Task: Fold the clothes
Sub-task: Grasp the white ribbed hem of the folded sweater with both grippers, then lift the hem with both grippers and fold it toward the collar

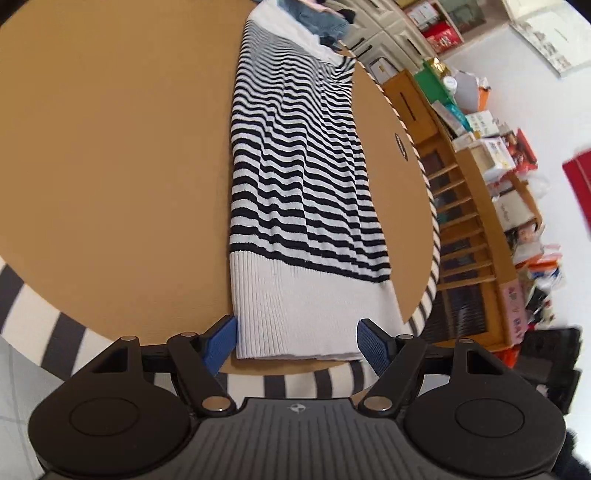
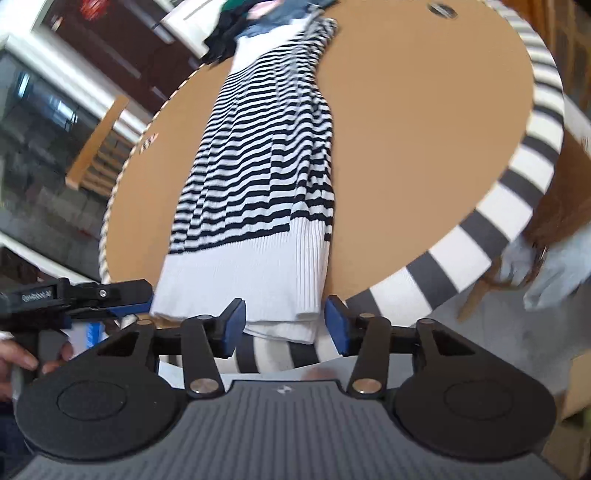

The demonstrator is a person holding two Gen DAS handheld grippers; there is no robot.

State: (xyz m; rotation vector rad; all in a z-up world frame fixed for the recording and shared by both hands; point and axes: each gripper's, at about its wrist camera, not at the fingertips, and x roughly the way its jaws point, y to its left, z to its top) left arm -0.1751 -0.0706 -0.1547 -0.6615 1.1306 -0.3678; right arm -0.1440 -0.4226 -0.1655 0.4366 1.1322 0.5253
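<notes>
Lying lengthwise on the round table (image 1: 110, 166), a striped sweater (image 1: 295, 177) has already been narrowed into a long strip, its sides apparently turned in, its white ribbed hem nearest both tools. The left tool (image 1: 297, 341) hovers at that hem with its blue pads spread wide on either side of the near edge, pressing on nothing. The right tool (image 2: 284, 325) sits at the hem's other corner, where the cloth droops over the table's striped rim; its pads stand apart around the hanging layers without visibly pinching them, so neither tool appears to grip the garment. A hand (image 2: 22, 354) is seen holding the left tool's handle off to the right tool's left. Beyond the sweater's far end lies a heap of other clothes (image 1: 317, 18). By the look of it, the crosswise folds, hem toward collar, remain to be made, and that pile awaits.
</notes>
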